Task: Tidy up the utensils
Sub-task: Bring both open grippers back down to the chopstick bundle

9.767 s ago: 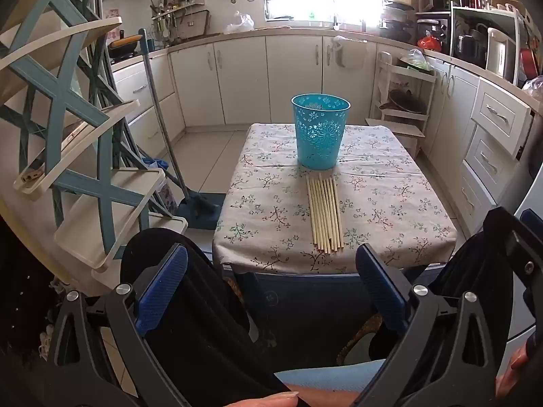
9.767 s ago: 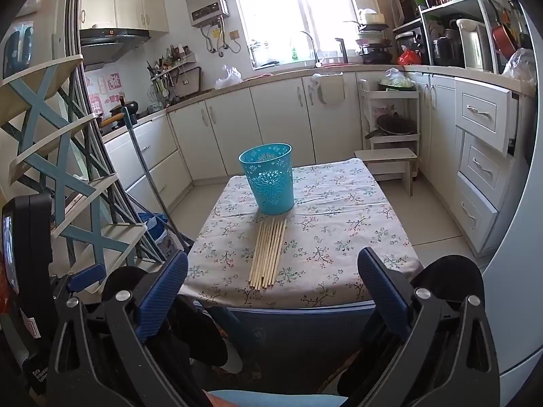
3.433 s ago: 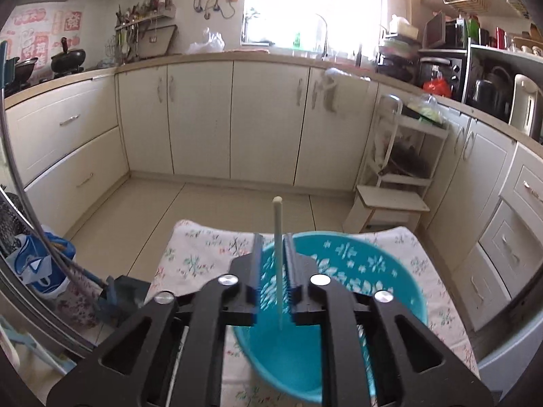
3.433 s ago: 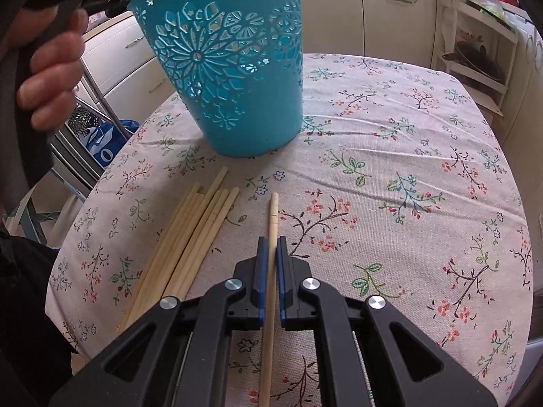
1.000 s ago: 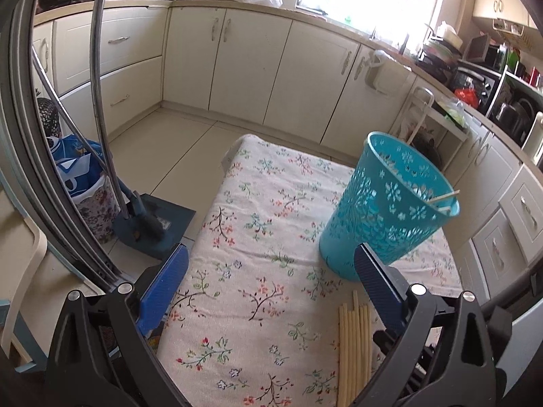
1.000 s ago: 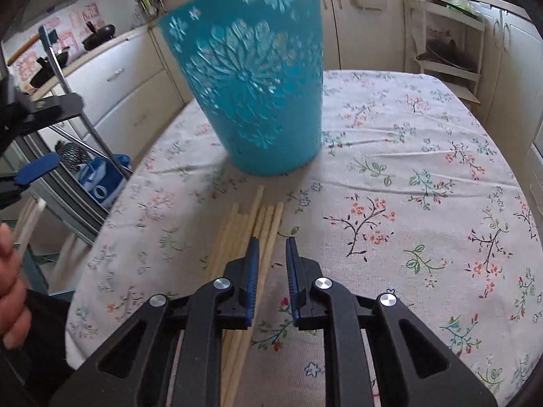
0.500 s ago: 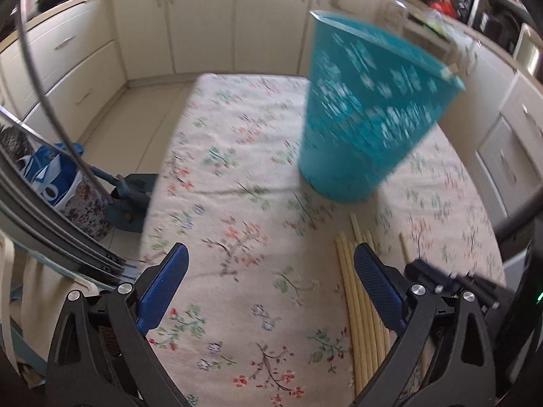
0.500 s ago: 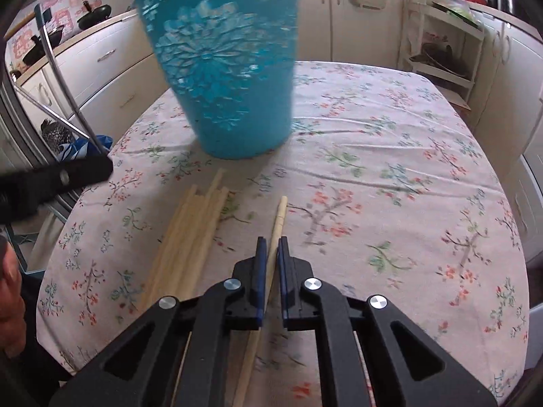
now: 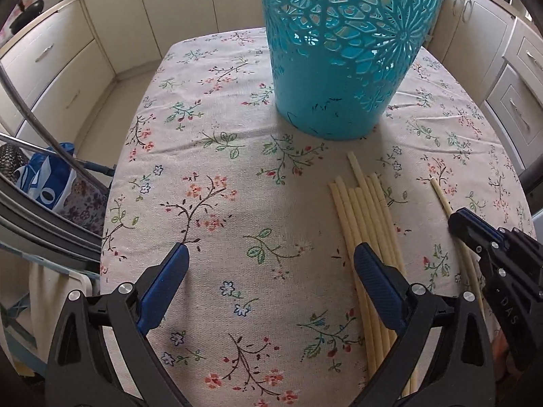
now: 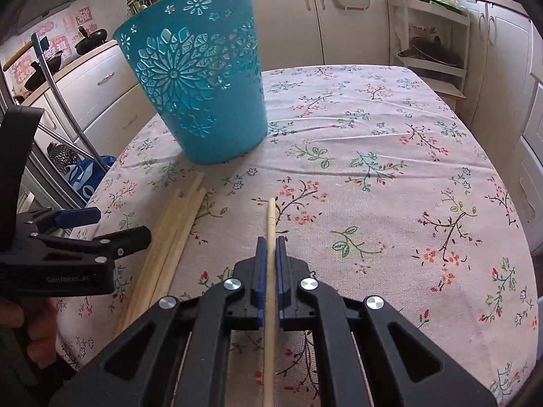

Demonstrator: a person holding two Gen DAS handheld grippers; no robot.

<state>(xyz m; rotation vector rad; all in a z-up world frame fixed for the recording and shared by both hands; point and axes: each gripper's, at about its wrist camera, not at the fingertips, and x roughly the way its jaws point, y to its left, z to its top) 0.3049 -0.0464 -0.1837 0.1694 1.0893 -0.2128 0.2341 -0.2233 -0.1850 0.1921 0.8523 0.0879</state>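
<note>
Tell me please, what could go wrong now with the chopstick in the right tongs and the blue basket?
1. The right tongs pinch one chopstick near its far tip, so the long tail may swing or slip when lifted.
2. The blue basket looks light and tall; a hit on its rim could tip it.
3. The open left tongs hover close by the chopstick pile; both tongs could collide.

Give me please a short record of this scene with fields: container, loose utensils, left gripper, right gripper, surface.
container: turquoise cut-out basket, upright on the table
loose utensils: bundle of chopsticks lying near the basket
left gripper: left gripper open, empty, above the cloth beside the bundle
right gripper: right gripper shut on a single chopstick
surface: floral tablecloth
</note>
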